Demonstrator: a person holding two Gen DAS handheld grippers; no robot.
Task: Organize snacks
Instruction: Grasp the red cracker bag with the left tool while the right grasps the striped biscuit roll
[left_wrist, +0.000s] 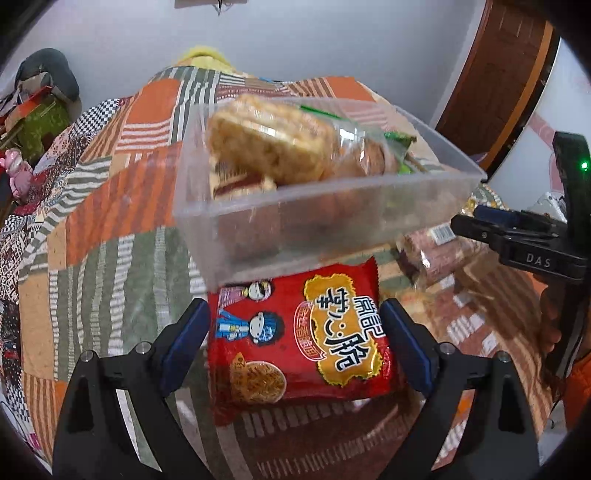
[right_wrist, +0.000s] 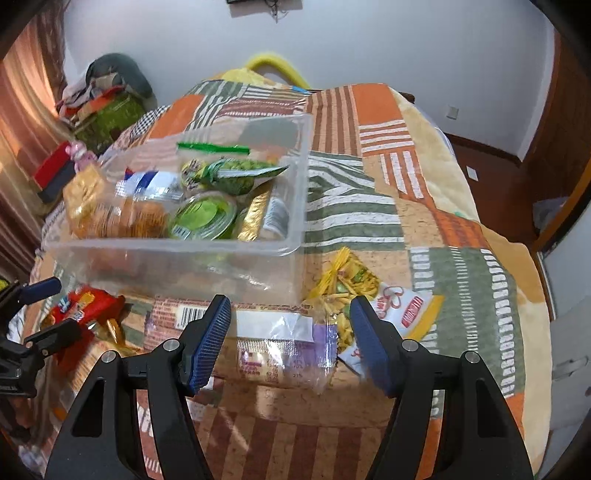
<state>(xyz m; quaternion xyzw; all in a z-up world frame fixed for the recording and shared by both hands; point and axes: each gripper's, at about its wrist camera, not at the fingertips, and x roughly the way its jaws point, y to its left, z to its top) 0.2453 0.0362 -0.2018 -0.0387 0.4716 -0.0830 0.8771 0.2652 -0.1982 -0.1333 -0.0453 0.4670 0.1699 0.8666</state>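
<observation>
A: Item one, the clear plastic bin (right_wrist: 207, 243), on the patchwork blanket (right_wrist: 424, 221) at the centre of the bed.

B: Contents?

A: Round crackers in a clear sleeve (right_wrist: 110, 216) at the 9 o'clock end; a green-lidded tub (right_wrist: 203, 218) near the middle; a green twisted packet (right_wrist: 236, 173) behind the tub, toward 12; a gold wrapper (right_wrist: 255, 218) toward 3.

B: Item two?

A: Red noodle packet (left_wrist: 299, 339), lying flat just outside the bin's near wall, at 6 o'clock from it.

B: And the left gripper (left_wrist: 295, 350)?

A: Jaws wide, one blue pad either side of that red packet. Whether the pads touch it I cannot tell for certain; a gap shows on the left side.

B: Item three?

A: Clear-wrapped biscuit pack (right_wrist: 266, 339) with a barcode, lying along the bin's near wall. At 3 o'clock from it, touching it, a bag of yellow snack sticks (right_wrist: 343, 284).

B: Right gripper (right_wrist: 290, 339)?

A: Jaws partly apart, above the biscuit pack, nothing clamped.
</observation>
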